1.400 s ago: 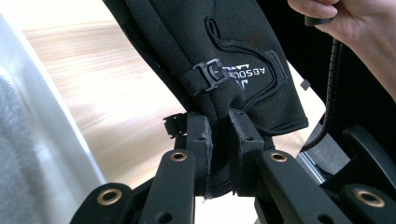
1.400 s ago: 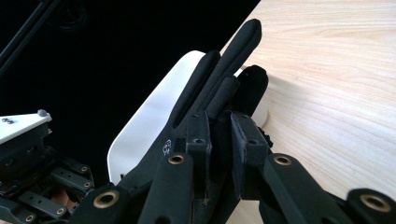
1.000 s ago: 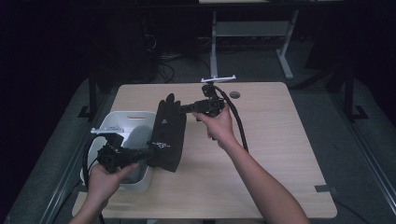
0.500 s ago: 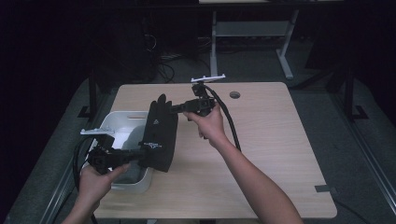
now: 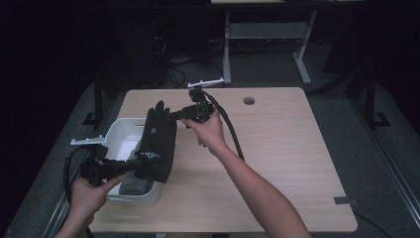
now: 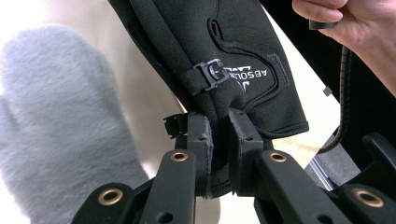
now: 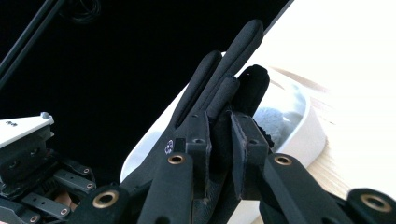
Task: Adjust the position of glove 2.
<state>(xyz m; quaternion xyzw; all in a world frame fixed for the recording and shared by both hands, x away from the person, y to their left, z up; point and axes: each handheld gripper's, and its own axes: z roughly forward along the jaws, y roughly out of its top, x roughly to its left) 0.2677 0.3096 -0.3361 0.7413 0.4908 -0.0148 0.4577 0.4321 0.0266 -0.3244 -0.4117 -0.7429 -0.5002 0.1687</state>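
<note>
Black glove (image 5: 157, 144) stretched flat between 2 claws, hanging over the white bin (image 5: 119, 133) at the counter (image 5: 292, 148) edge. Left claw (image 6: 218, 140) clamped on the cuff, just below the wrist strap and buckle (image 6: 210, 77). Right claw (image 7: 219, 135) clamped on the glove at the base of its fingers, fingertips poking past the jaws toward the bin's far rim. Grey mitten (image 6: 56, 135) lying in the bin, under and to the left of the left claw.

Step in hand, probably: lowering the glove into the bin beside the mitten. To do it well:
1. Keep both grips shut and the glove taut until centred over the bin.
2. Bring both claws down together, so no part drapes over the rim.
3. Release the finger end first, then the cuff.
4. Lift straight up, clear of the strap, to avoid snagging.
</note>
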